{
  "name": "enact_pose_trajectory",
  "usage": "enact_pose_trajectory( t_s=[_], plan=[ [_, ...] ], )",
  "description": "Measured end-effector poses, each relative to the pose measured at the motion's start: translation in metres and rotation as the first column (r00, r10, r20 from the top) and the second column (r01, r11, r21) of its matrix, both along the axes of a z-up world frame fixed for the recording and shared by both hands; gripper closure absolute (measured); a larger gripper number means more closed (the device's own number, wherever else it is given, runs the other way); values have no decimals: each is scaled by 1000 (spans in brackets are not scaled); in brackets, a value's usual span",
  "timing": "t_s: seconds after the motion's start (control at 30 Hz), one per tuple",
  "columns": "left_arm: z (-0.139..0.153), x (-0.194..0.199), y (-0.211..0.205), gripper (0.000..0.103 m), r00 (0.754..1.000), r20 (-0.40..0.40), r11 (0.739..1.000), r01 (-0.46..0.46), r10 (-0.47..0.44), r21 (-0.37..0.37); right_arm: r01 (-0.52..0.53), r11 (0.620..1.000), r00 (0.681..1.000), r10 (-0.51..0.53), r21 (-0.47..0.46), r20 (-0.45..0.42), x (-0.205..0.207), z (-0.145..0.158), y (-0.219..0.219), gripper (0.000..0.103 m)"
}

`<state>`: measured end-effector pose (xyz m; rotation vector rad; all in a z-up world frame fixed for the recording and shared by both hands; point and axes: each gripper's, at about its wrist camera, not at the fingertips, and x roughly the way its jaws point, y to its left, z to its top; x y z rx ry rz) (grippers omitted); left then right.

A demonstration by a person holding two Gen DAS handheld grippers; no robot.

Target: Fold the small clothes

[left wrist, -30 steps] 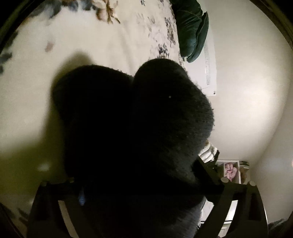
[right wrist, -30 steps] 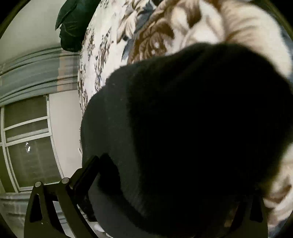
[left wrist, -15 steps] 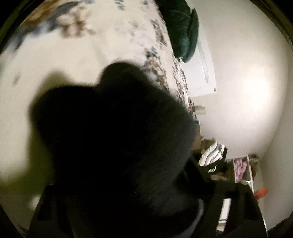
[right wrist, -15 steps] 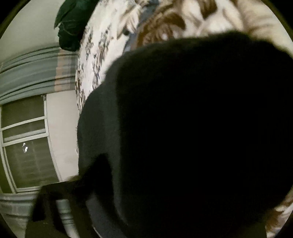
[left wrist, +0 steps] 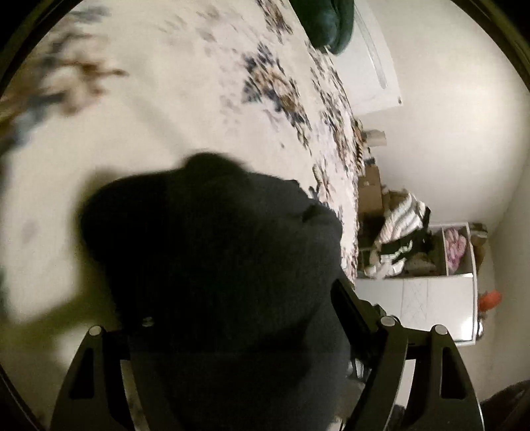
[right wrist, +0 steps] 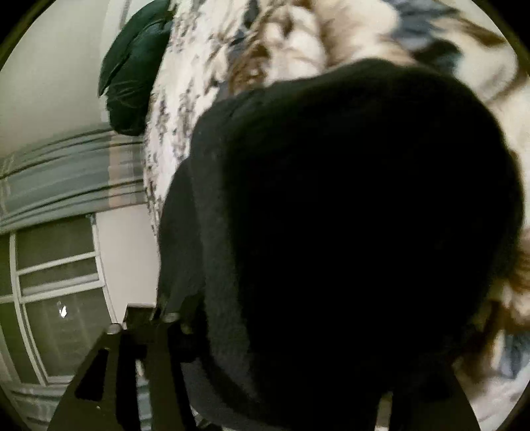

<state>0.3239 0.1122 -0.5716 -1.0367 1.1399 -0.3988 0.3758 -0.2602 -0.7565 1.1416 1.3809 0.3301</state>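
A dark fuzzy knit garment (left wrist: 215, 265) bulges up between the fingers of my left gripper (left wrist: 232, 308), above the pale floral bedspread (left wrist: 165, 99). The right finger (left wrist: 351, 308) lies against the cloth and the left fingertip is buried in it. The jaws are opening slightly with the bundle still between them. In the right wrist view the same dark garment (right wrist: 364, 215) fills most of the picture and hides the fingertips of my right gripper (right wrist: 291, 331). Those jaws are also opening a little around the cloth.
A dark green cushion (left wrist: 331, 23) (right wrist: 132, 79) lies at the far end of the bed. Beyond the bed's right edge a white shelf unit (left wrist: 430, 285) holds piled clothes. A window (right wrist: 56, 281) and a striped curtain (right wrist: 66, 172) stand left of the bed.
Both grippers narrowed onto the dark garment and moved with it. The left one rose and rolled, so the shelf came into view. The right one slid sideways over the bedspread.
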Motion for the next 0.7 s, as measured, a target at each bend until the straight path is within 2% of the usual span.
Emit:
enact_pose_trajectory(
  t_s=[0.03, 0.07, 0.1, 0.17, 0.2, 0.23, 0.33, 0.47, 0.7],
  plan=[
    [2, -7, 4, 21, 1000, -5, 1000, -26, 26, 16, -3, 1000, 1000, 3, 11, -15, 0, -3, -2, 34],
    [3, -17, 8, 21, 998, -11, 998, -58, 58, 23, -9, 1000, 1000, 9, 20, -23, 0, -4, 0, 27],
    [1, -33, 14, 20, 994, -11, 994, -106, 106, 11, -26, 999, 999, 27, 27, -26, 1, -5, 1, 19],
    [-12, -42, 16, 15, 987, -20, 986, -160, 159, -44, -63, 998, 998, 63, 18, -28, 4, -9, -6, 10],
    [-26, -48, 17, 5, 982, -39, 978, -189, 186, -89, -83, 996, 996, 83, 14, -29, 6, -9, -4, 10],
    [-34, -49, 16, 0, 978, -56, 973, -204, 199, -103, -105, 994, 994, 105, 10, -35, 7, -10, -1, 10],
    [-62, -47, 12, 0, 973, -71, 953, -230, 220, -196, -131, 991, 990, 131, -7, -50, 12, -13, 6, 6],
    [-84, -41, 9, 0, 972, -56, 939, -236, 230, -251, -142, 990, 988, 140, -22, -65, 18, -15, 9, 4],
    [-92, -36, 9, 0, 971, -60, 936, -240, 233, -256, -127, 992, 988, 125, -17, -91, 19, -29, 3, 1]
  ],
)
